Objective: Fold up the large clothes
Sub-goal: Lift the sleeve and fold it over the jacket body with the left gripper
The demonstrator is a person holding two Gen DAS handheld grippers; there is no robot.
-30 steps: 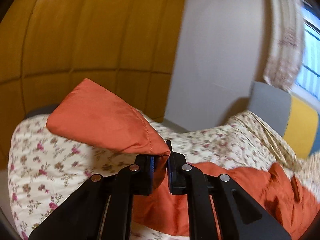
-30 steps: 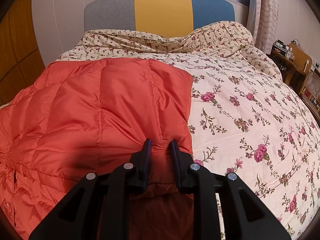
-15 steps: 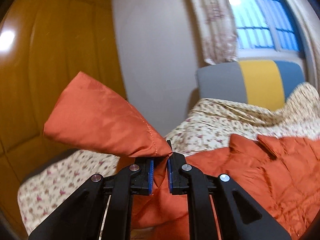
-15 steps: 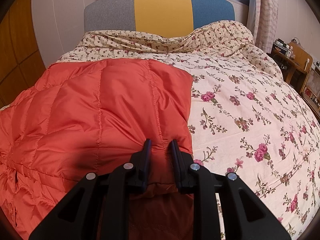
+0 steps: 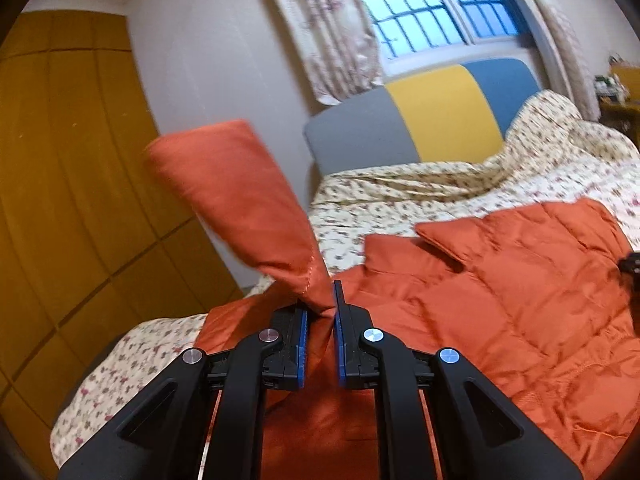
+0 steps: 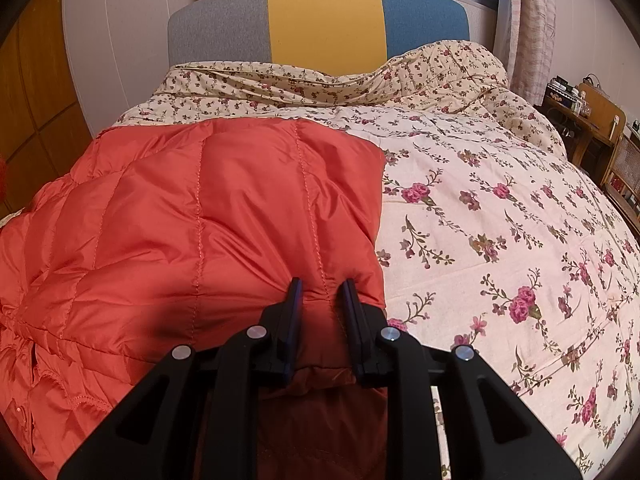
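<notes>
Two tools are at work on one orange quilted jacket [image 6: 208,216], which lies spread over the left half of a bed [image 6: 500,240] with a floral cover. The left tool [image 5: 320,312] pinches a bunched end of the sleeve [image 5: 236,204], which stands up toward 11 o'clock, clear of the bed. The right tool [image 6: 322,292] is pressed together on a puffy fold at the jacket's near right edge, the padding bulging between its pads, with the jacket's body running off toward 10 o'clock. Beyond both, at 12 o'clock, stands the grey, yellow and blue headboard [image 6: 320,20].

The jacket looks light, soft and springy, and its shiny shell is probably slick, so a thin pinch could slide off. Hems, cuffs and stitched seams seem the safest holds, since the padding there is thinner and the stitching gives the pads something to bite. Folded layers will likely puff back up unless pressed flat.
</notes>
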